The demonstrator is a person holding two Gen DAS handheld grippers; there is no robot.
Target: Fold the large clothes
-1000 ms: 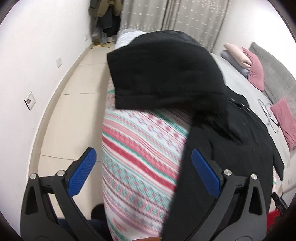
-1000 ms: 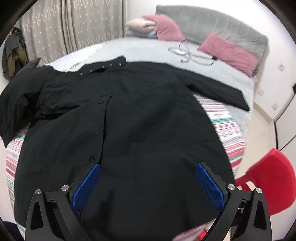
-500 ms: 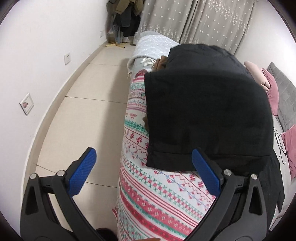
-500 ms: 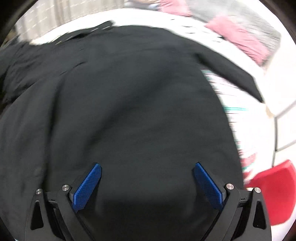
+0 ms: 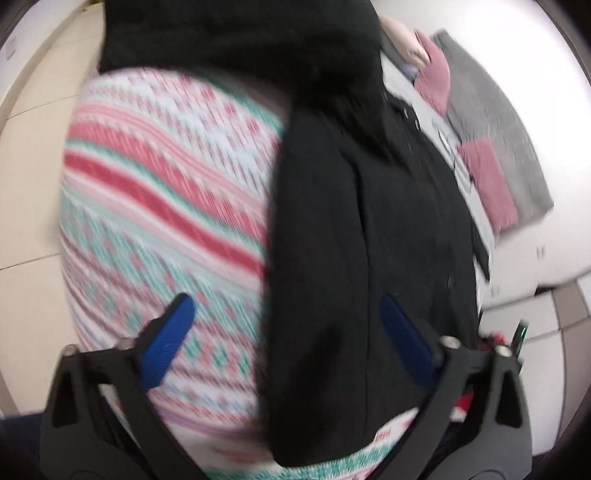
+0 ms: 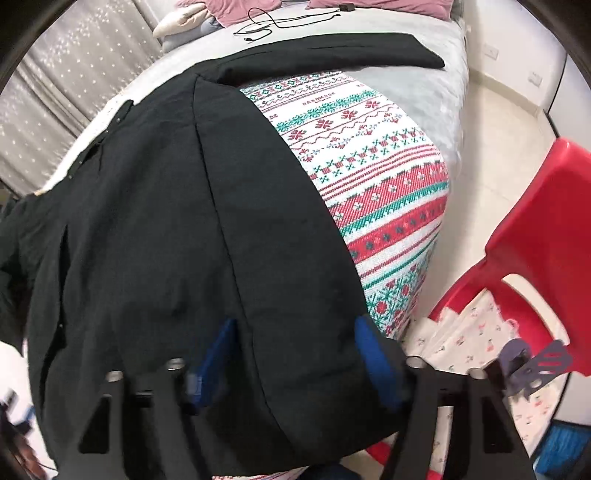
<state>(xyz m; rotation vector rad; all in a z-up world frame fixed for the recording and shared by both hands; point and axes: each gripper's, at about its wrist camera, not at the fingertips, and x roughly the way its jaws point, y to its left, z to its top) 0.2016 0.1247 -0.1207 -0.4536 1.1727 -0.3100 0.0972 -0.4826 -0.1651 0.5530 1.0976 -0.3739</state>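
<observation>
A large black coat (image 6: 166, 229) lies spread on a red, green and white patterned blanket (image 6: 384, 177) over the bed. In the left wrist view the coat (image 5: 369, 236) fills the right half, with one sleeve across the top. My left gripper (image 5: 284, 343) is open above the coat's left hem edge, one finger over the blanket and one over the coat. My right gripper (image 6: 295, 358) is open, its jaws standing on either side of the coat's lower right hem.
A red plastic chair (image 6: 535, 236) with floral cloth on it stands right of the bed. Pink pillows (image 5: 484, 177) and a grey headboard (image 5: 491, 122) are at the far end. A cable (image 6: 280, 26) lies on the grey sheet. Tiled floor (image 5: 26, 199) lies to the left.
My left gripper swung back from the sleeve to the coat's lower left edge. My right gripper moved right to the coat's lower right hem and its jaws narrowed.
</observation>
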